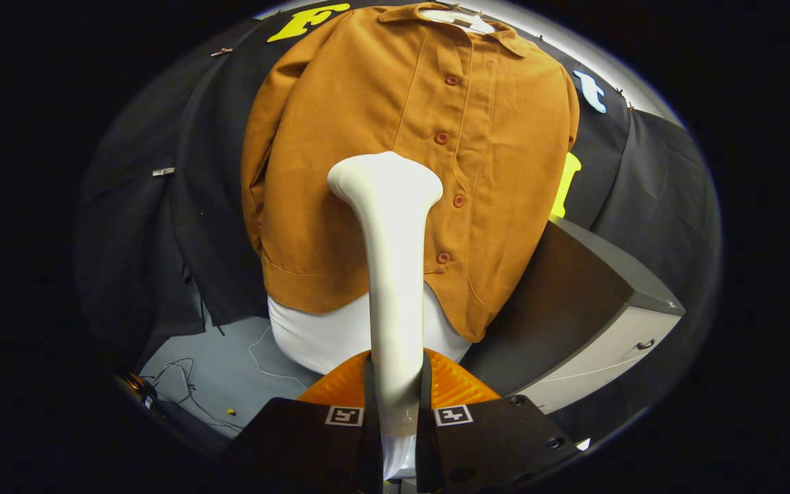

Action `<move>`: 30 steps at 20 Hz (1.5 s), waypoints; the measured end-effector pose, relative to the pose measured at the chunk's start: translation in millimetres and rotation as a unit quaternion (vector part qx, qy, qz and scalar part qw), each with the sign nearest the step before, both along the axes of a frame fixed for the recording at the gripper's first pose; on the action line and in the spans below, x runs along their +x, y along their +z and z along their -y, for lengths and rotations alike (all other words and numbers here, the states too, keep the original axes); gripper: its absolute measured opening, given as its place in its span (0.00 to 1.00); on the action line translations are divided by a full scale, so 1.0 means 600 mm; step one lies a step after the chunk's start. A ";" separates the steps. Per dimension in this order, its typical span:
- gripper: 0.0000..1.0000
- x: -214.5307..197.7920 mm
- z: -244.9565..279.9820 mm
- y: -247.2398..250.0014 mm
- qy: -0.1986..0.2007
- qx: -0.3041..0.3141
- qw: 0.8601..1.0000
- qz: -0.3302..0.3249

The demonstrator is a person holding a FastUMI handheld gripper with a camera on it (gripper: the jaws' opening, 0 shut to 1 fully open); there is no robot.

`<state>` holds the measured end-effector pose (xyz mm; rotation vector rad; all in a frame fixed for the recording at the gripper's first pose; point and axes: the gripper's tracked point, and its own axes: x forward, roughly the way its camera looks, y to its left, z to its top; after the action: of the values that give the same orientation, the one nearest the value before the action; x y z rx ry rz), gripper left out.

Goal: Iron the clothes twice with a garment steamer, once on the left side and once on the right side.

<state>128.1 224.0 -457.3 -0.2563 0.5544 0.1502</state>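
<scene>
An orange-brown button-up shirt (pixel 395 137) hangs on a hanger (pixel 460 19) against the booth wall, over a white underlayer (pixel 326 336) that shows below its hem. My gripper (pixel 396 412) is shut on the handle of a white garment steamer (pixel 391 274), which rises straight ahead between the fingers. The steamer's wide head (pixel 385 175) stands in front of the shirt's middle, just left of the button row (pixel 443 137). Whether the head touches the cloth I cannot tell.
A grey cabinet (pixel 594 309) with a dark sloping top stands to the right of the shirt. Loose cables (pixel 186 387) lie on the grey floor (pixel 230 370) at the lower left. Black cloth covers the wall behind.
</scene>
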 end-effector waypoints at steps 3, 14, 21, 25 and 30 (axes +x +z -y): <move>0.22 -0.014 0.017 0.043 -0.002 0.013 1.000 0.012; 0.22 -0.047 0.078 0.233 -0.013 0.062 0.995 0.077; 0.22 -0.058 0.124 0.371 -0.032 0.082 0.988 0.131; 0.22 -0.062 0.156 0.434 -0.042 0.098 0.982 0.153; 0.22 -0.072 0.191 0.499 -0.053 0.113 0.977 0.176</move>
<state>85.0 109.3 -157.8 -0.0292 0.1948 0.0613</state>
